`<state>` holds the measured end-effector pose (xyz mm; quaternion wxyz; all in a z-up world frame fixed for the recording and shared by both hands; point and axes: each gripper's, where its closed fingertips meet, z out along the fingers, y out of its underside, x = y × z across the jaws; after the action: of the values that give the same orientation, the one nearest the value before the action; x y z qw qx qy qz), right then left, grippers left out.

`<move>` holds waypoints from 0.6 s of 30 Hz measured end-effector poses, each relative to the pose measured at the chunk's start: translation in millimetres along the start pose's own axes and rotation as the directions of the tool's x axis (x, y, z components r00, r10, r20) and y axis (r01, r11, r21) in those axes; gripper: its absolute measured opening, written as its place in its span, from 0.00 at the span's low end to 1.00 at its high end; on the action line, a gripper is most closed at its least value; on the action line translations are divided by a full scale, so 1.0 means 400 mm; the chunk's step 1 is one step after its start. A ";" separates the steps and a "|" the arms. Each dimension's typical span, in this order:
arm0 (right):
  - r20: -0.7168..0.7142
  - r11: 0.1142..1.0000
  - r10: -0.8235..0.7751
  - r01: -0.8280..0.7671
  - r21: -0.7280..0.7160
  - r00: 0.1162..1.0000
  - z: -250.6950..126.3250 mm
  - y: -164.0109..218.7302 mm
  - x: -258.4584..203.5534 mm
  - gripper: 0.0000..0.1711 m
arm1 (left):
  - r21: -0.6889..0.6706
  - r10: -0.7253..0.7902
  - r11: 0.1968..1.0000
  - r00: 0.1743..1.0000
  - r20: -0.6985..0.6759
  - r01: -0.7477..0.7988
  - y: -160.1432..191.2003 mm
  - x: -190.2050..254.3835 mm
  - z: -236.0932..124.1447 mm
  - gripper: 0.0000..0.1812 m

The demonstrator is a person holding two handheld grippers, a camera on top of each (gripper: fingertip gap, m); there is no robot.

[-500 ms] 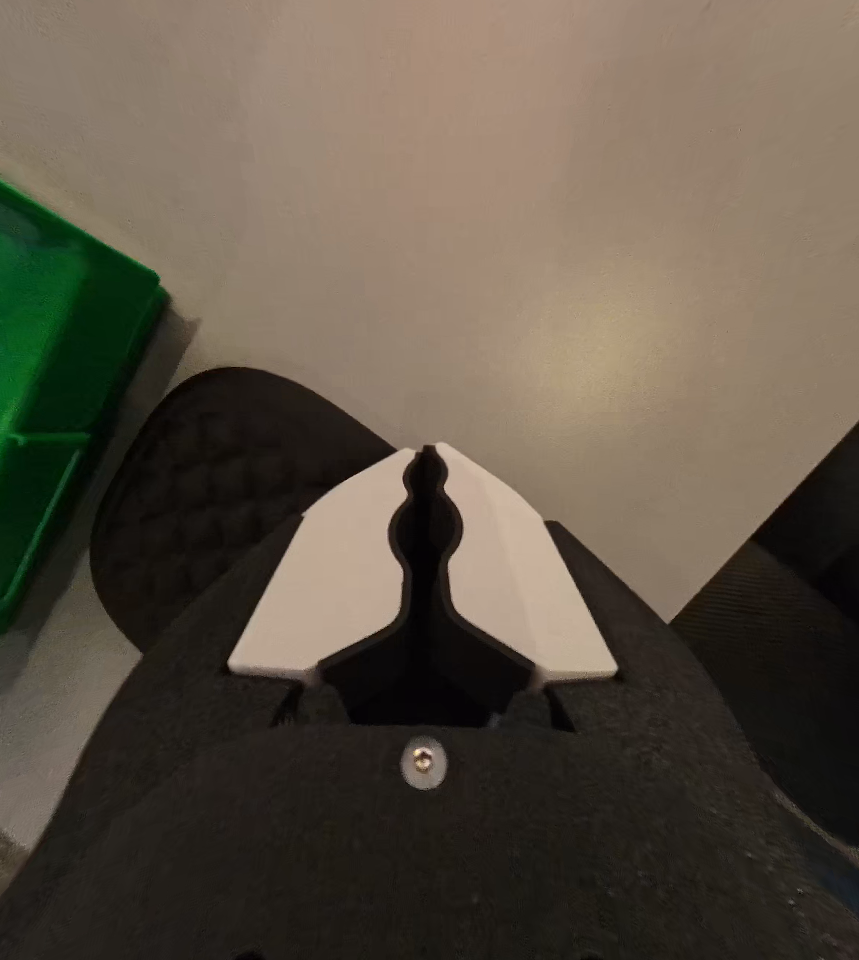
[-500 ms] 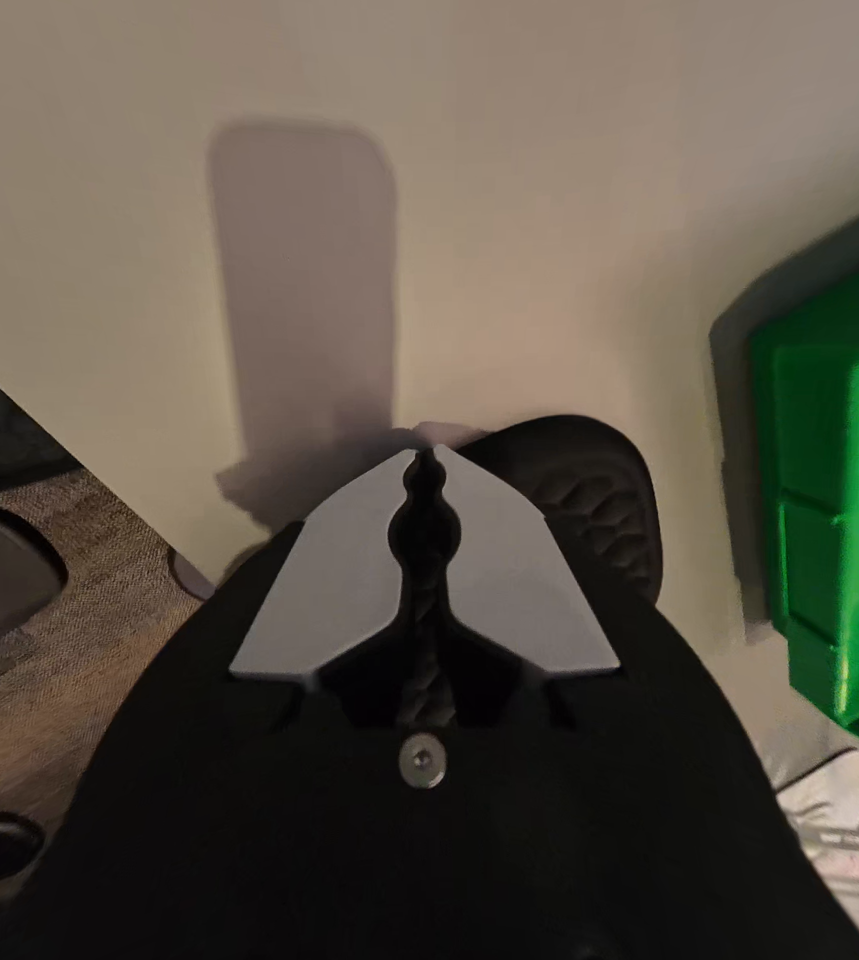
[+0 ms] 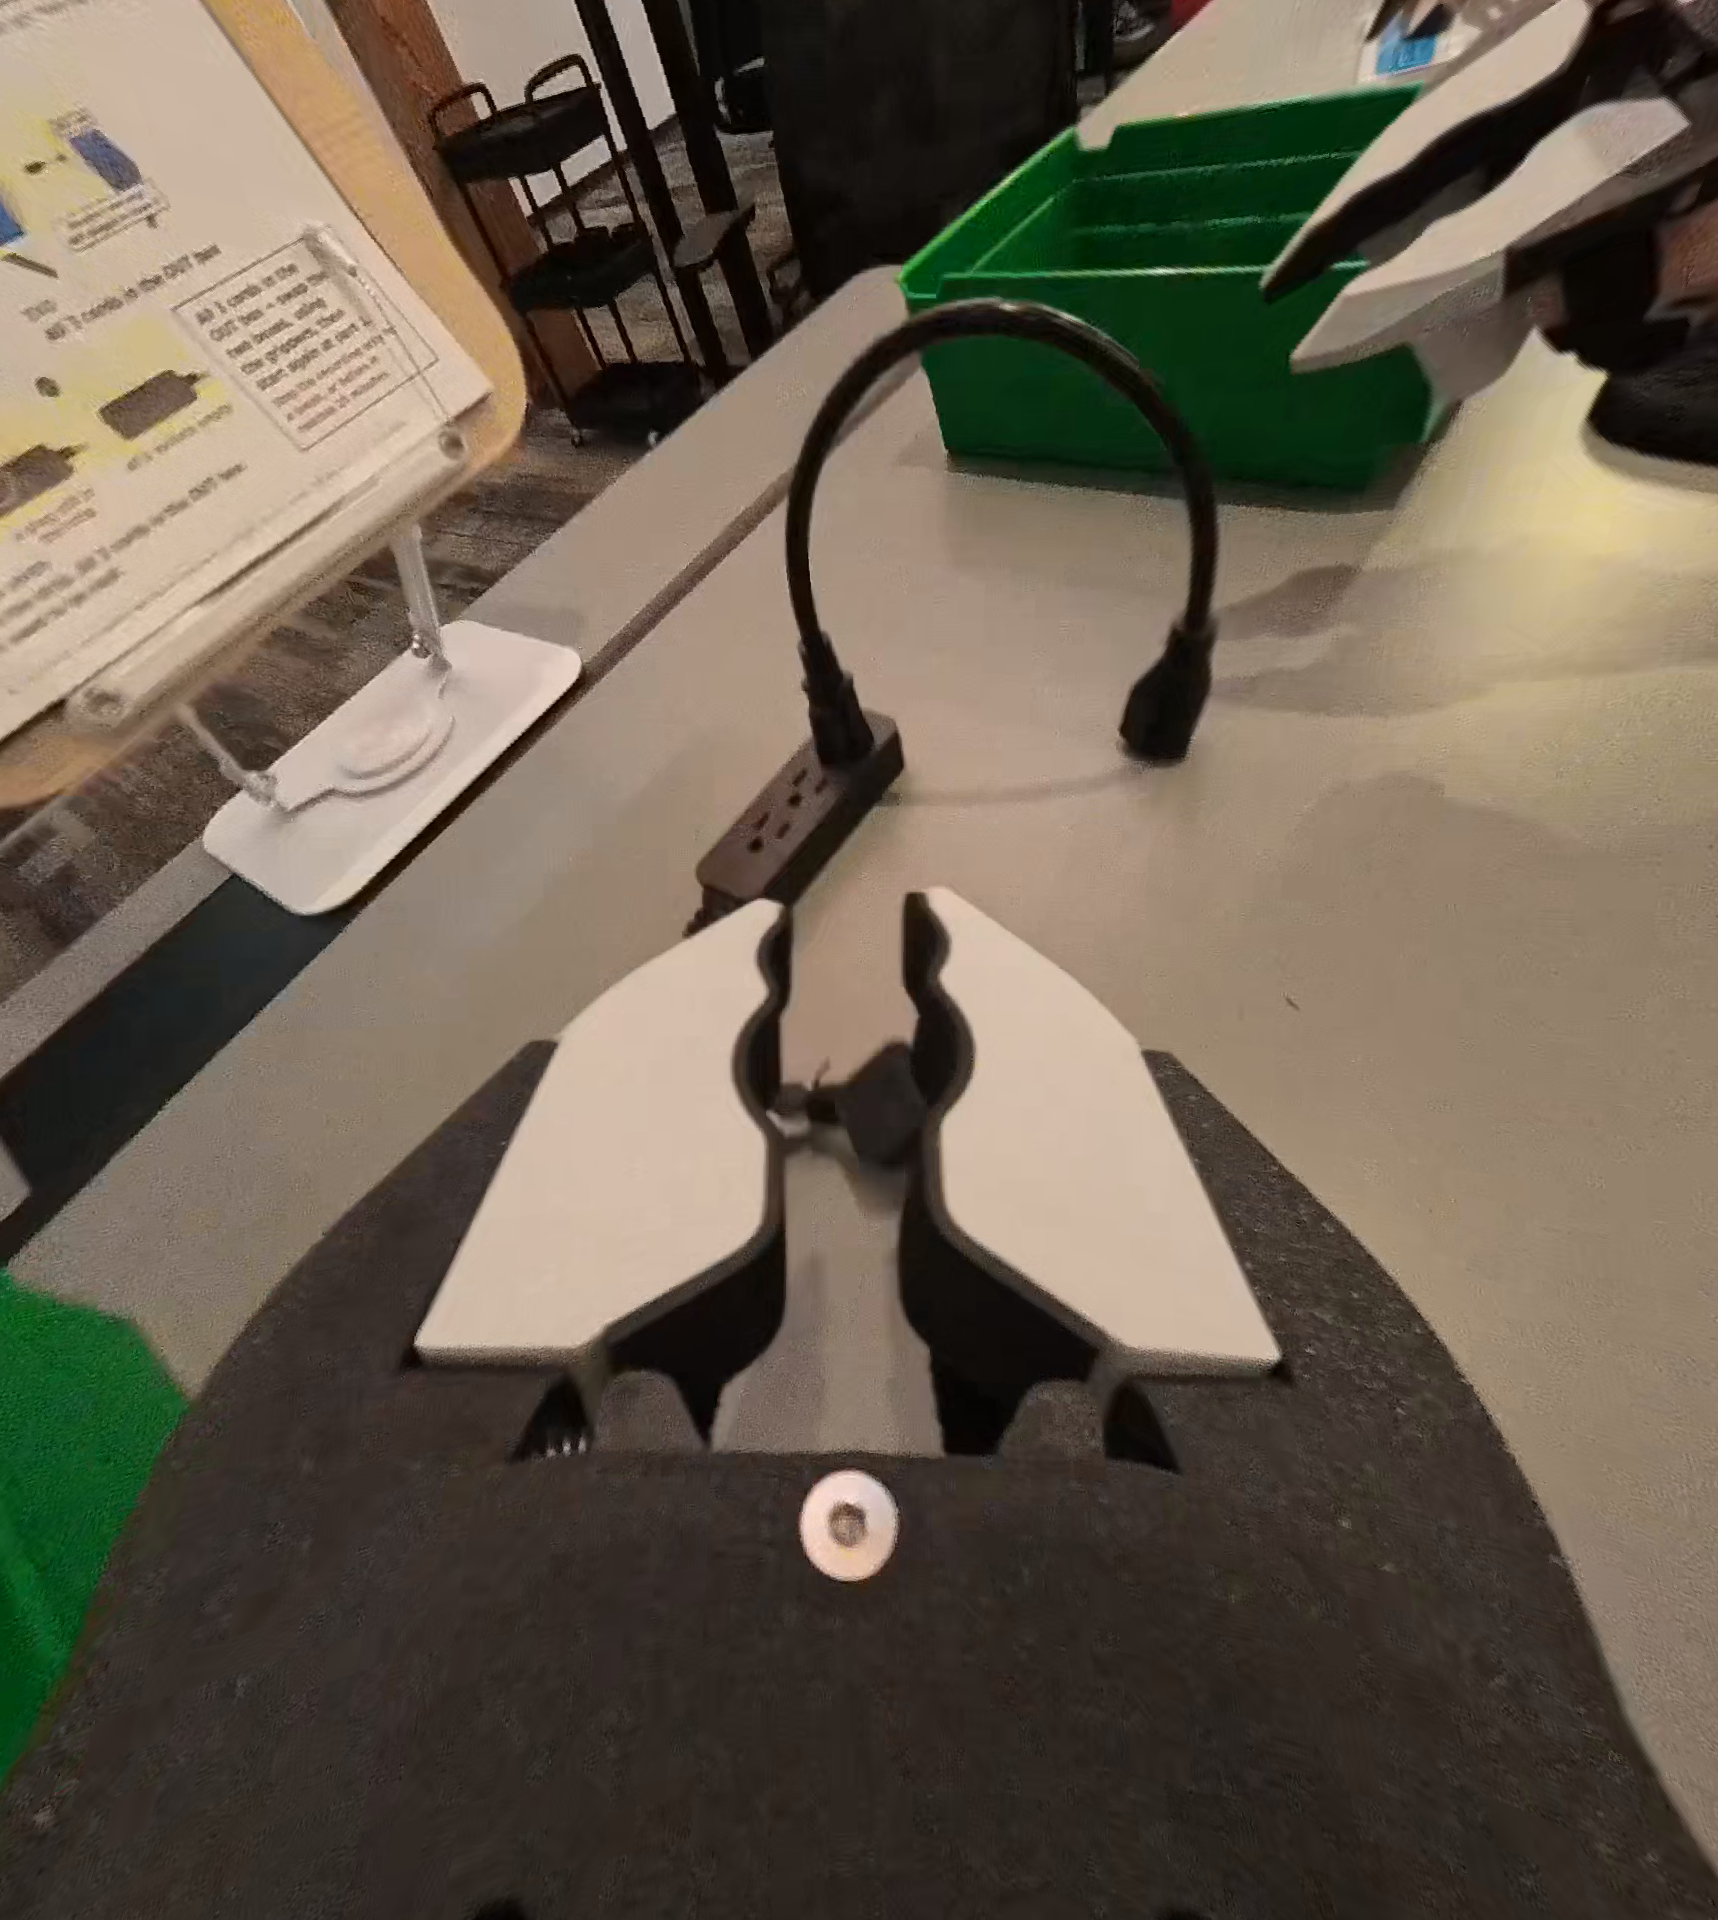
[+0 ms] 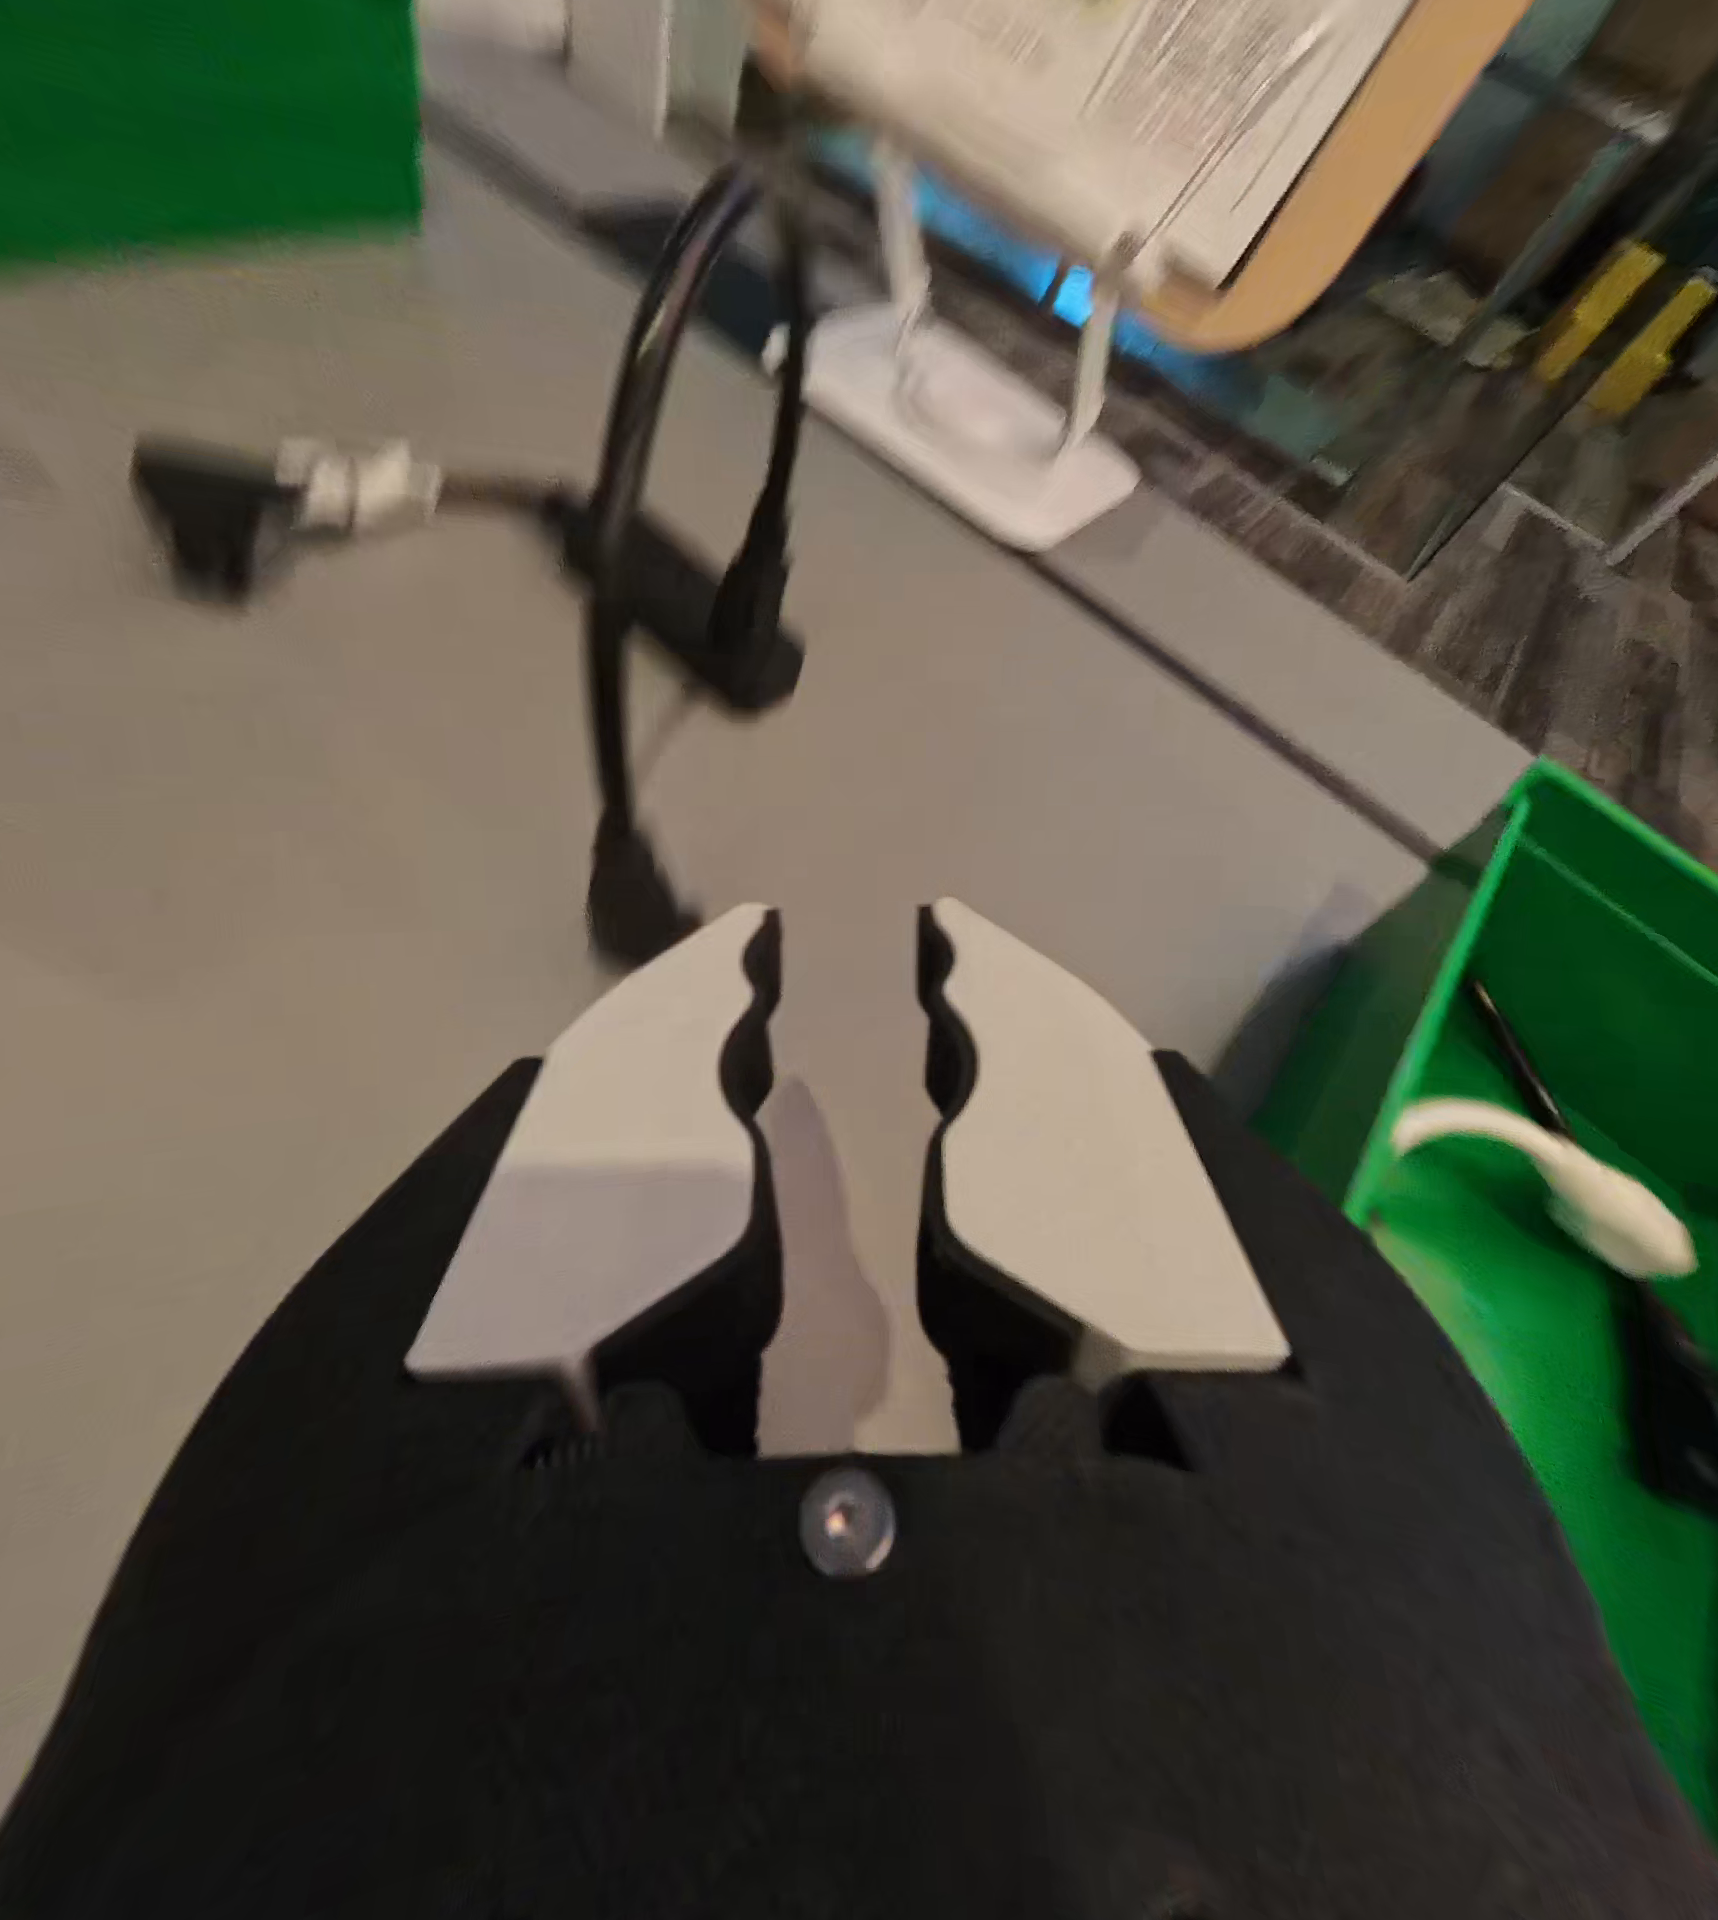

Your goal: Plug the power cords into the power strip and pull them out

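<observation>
Fingers (image 3: 709, 1101) of the left gripper (image 3: 842, 914) stand apart and empty; so do the right gripper's (image 4: 847, 920). Just ahead of the left on the tabletop (image 3: 1354, 1039) lies the power strip (image 3: 801, 805), one black cord (image 3: 1000, 416) plugged into its far end, arching stiffly to a free plug (image 3: 1164, 696). Judged light and springy; grip the rigid plug body.

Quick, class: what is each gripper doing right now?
Left gripper: jaws open, holding nothing.
Right gripper: jaws open, holding nothing.
</observation>
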<state>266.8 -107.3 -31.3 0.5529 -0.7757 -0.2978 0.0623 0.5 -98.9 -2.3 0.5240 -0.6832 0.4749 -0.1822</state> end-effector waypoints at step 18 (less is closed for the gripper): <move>0.570 0.983 0.176 -0.171 -0.062 0.803 0.546 -0.035 -0.137 0.17 | -0.284 0.071 0.936 0.903 -0.423 -0.207 0.177 -0.092 0.504 0.22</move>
<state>123.6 46.0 -114.7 0.4267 -0.7470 -0.3783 0.3418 101.0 41.7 -133.5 0.3070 -0.6705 0.6446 -0.2018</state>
